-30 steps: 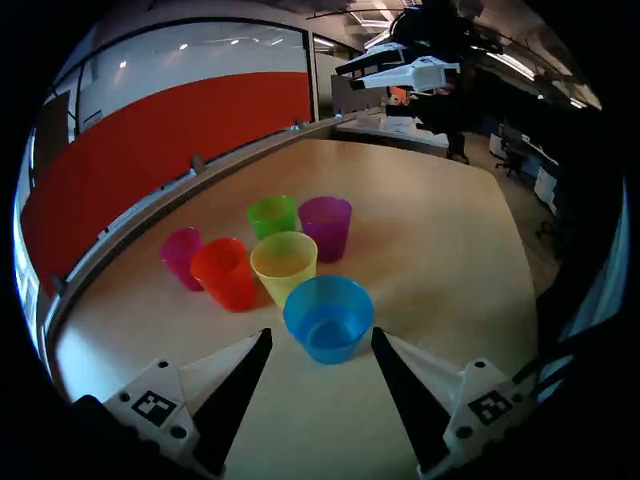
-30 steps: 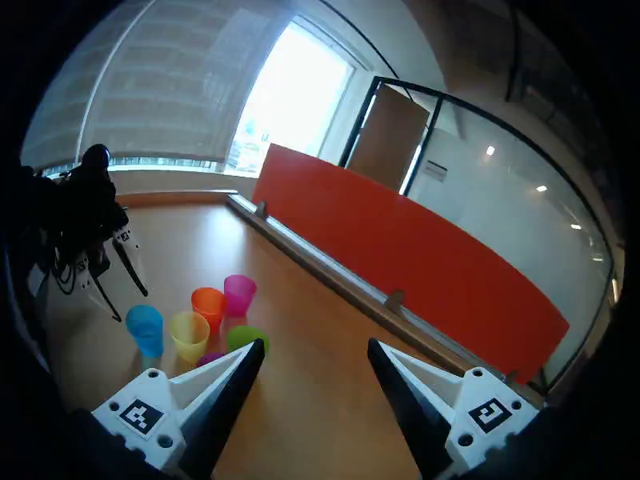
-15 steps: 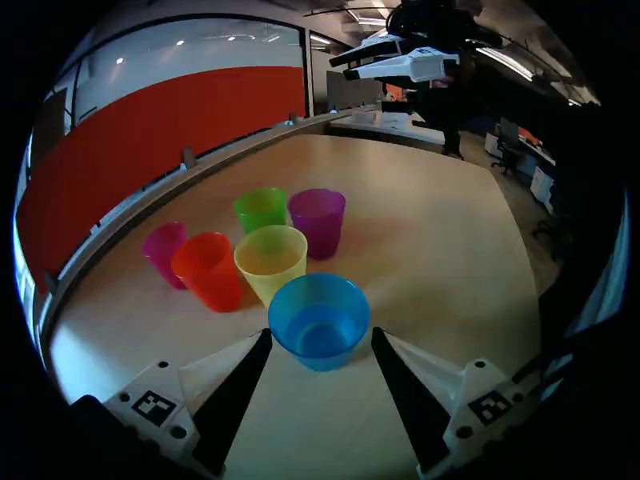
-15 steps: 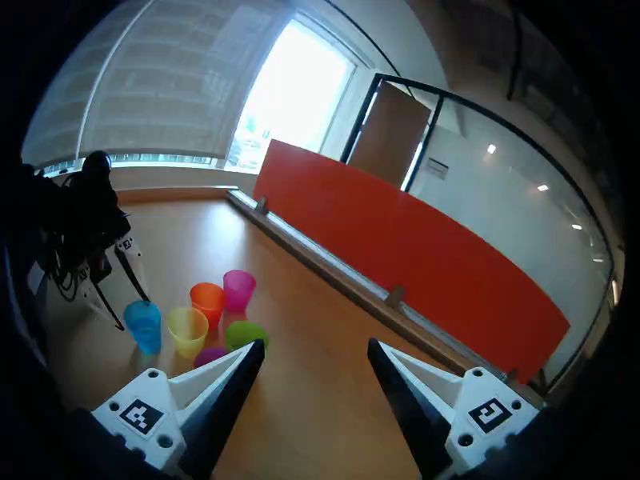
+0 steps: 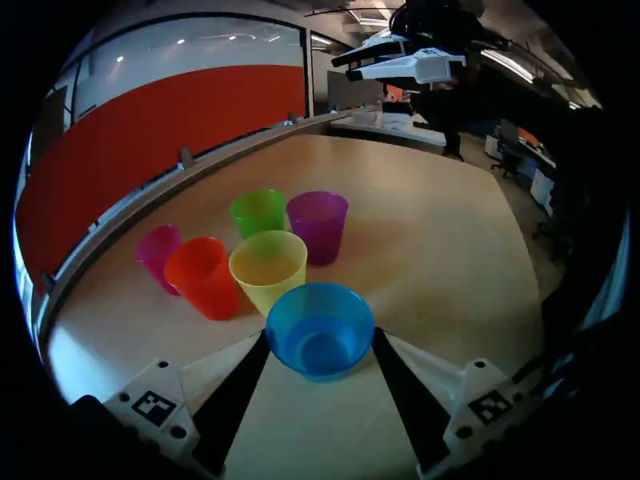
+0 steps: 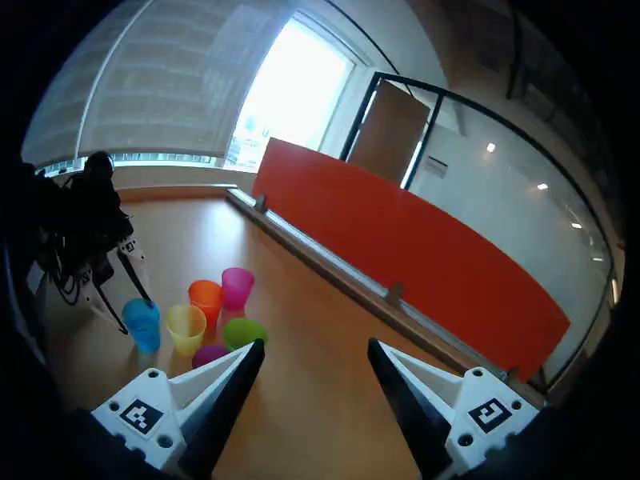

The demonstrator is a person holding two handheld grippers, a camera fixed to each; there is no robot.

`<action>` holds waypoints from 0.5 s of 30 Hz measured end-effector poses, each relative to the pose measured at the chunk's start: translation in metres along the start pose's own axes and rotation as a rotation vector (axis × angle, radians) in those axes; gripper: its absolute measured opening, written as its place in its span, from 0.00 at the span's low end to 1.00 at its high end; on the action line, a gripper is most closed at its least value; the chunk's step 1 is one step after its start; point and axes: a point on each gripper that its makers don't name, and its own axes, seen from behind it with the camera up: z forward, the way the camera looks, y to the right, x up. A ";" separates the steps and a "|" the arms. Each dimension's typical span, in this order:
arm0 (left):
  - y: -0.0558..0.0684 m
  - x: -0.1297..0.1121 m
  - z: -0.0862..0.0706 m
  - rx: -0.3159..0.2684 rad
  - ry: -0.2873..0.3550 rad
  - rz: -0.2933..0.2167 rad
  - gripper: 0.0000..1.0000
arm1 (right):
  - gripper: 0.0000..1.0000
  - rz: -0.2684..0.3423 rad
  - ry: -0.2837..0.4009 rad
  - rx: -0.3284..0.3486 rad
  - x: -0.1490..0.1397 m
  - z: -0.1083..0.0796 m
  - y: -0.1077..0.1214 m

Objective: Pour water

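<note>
Your left gripper now brackets the blue cup, wide open, nothing grabbed yet, so squeeze next. The right gripper is open and empty too.

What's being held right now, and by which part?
Nothing yet. The left gripper straddles the blue cup, open; the right gripper is open, empty.

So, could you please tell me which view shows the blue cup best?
The left gripper view: the blue cup is close, between the open left tongs, its inside visible. The right gripper view shows it small and distant.
</note>
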 end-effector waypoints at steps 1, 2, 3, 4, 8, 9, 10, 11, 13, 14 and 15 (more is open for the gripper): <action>0.000 0.000 0.001 0.000 0.000 0.001 0.92 | 1.00 0.000 0.000 0.001 0.000 0.000 0.000; 0.000 0.000 0.002 0.001 0.001 0.002 0.92 | 1.00 0.000 -0.001 0.002 0.000 0.000 -0.001; 0.000 0.000 0.002 0.001 0.001 0.003 0.92 | 1.00 -0.001 -0.001 0.003 -0.001 0.001 -0.001; 0.000 0.000 0.003 0.001 0.001 0.003 0.92 | 1.00 -0.002 -0.001 0.003 -0.001 0.001 -0.001; 0.001 0.001 0.005 0.002 0.004 -0.002 0.92 | 1.00 -0.005 -0.005 0.003 -0.003 0.001 -0.001; 0.001 0.001 0.006 0.002 0.005 -0.004 0.92 | 1.00 -0.005 -0.005 0.003 -0.003 0.001 -0.001; 0.001 0.001 0.006 0.002 0.006 -0.007 0.92 | 1.00 -0.005 -0.005 0.003 -0.004 0.002 -0.001; 0.001 0.001 0.006 0.002 0.007 -0.009 0.92 | 1.00 -0.005 -0.005 0.004 -0.004 0.002 -0.001; 0.001 0.001 0.007 0.002 0.008 -0.014 0.92 | 1.00 -0.004 -0.005 0.004 -0.004 0.002 -0.001; 0.001 0.001 0.007 0.001 0.009 -0.017 0.92 | 1.00 -0.004 -0.005 0.004 -0.004 0.002 -0.001; 0.001 0.001 0.007 0.001 0.010 -0.019 0.92 | 1.00 -0.003 -0.005 0.004 -0.004 0.002 -0.001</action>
